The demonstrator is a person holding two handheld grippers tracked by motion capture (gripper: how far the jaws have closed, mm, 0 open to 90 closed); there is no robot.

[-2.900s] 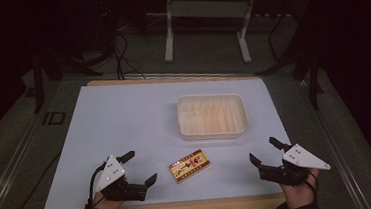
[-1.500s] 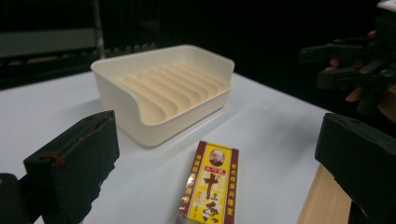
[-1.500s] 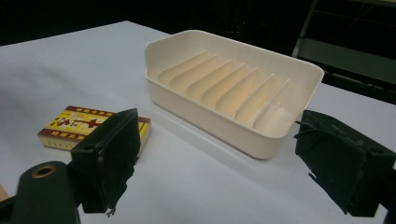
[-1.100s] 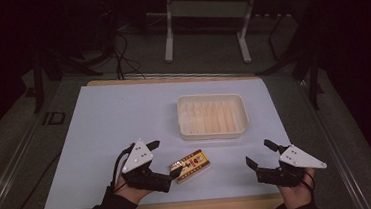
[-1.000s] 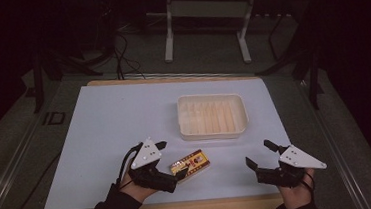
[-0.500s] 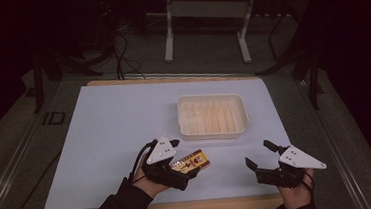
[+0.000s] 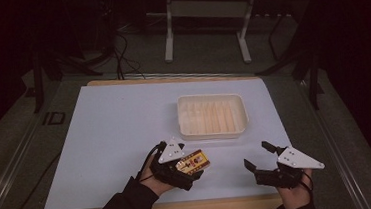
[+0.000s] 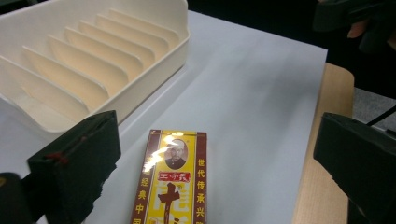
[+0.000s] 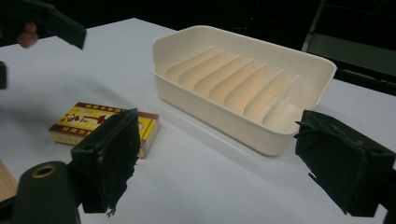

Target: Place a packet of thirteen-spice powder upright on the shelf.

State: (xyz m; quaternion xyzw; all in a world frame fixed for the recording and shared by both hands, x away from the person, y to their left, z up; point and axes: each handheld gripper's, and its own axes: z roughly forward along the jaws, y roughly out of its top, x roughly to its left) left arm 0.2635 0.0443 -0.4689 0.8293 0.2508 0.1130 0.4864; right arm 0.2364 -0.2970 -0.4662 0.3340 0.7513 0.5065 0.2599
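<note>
Yellow box (image 8: 170, 186) lies flat between the wide-open left tongs (image 8: 215, 172); right tongs (image 7: 264, 157) gape apart.

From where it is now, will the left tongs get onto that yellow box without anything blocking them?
Probably yes. The left tongs stand open, with the yellow box lying flat on the white sheet between the jaws. The ribbed tray sits off to one side, apart from the box, and nothing covers it.
</note>
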